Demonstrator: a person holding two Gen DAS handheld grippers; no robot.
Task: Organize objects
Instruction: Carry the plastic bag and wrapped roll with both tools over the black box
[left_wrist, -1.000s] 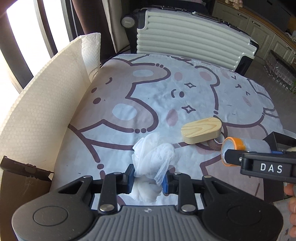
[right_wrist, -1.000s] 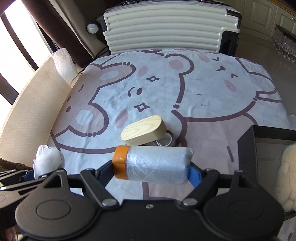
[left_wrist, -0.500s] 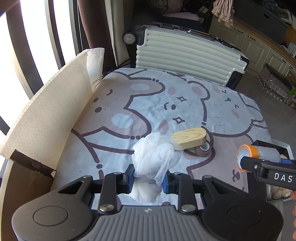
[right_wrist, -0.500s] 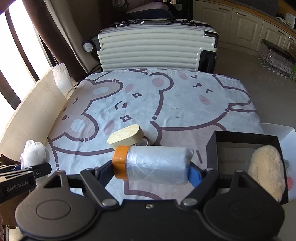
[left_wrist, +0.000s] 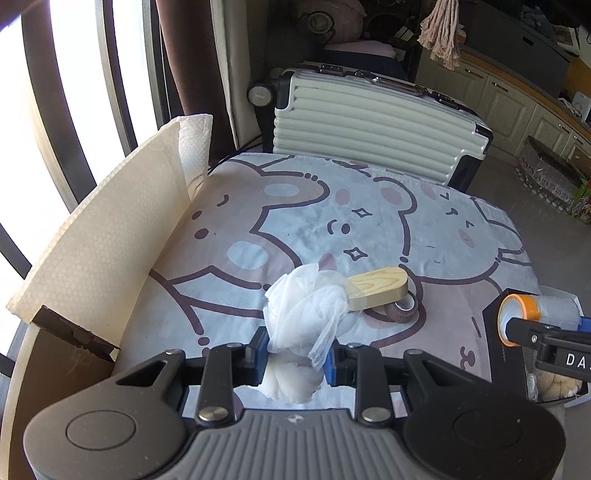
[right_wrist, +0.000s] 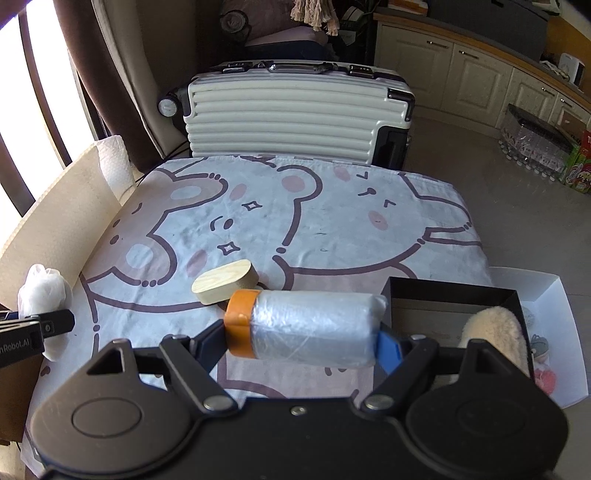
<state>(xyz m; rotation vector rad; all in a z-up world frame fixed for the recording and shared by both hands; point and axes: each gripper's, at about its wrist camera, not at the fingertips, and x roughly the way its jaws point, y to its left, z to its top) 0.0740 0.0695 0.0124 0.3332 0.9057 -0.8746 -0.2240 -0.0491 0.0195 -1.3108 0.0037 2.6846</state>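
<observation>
My left gripper is shut on a white mesh bath puff and holds it above the near left of the bear-print cloth. The puff also shows in the right wrist view. My right gripper is shut on a plastic-wrapped roll with an orange end, held above the cloth beside the black box. The roll also shows in the left wrist view. A wooden oval block lies mid-cloth over a small brown tape roll.
The black box holds a cream fluffy pad and sits in a white tray at the right. A white foam sheet stands along the left edge. A ribbed white suitcase stands behind the table.
Both grippers have risen and drawn back from the table with their loads; the right gripper now hangs near the black box. The block and tape roll have not moved.
</observation>
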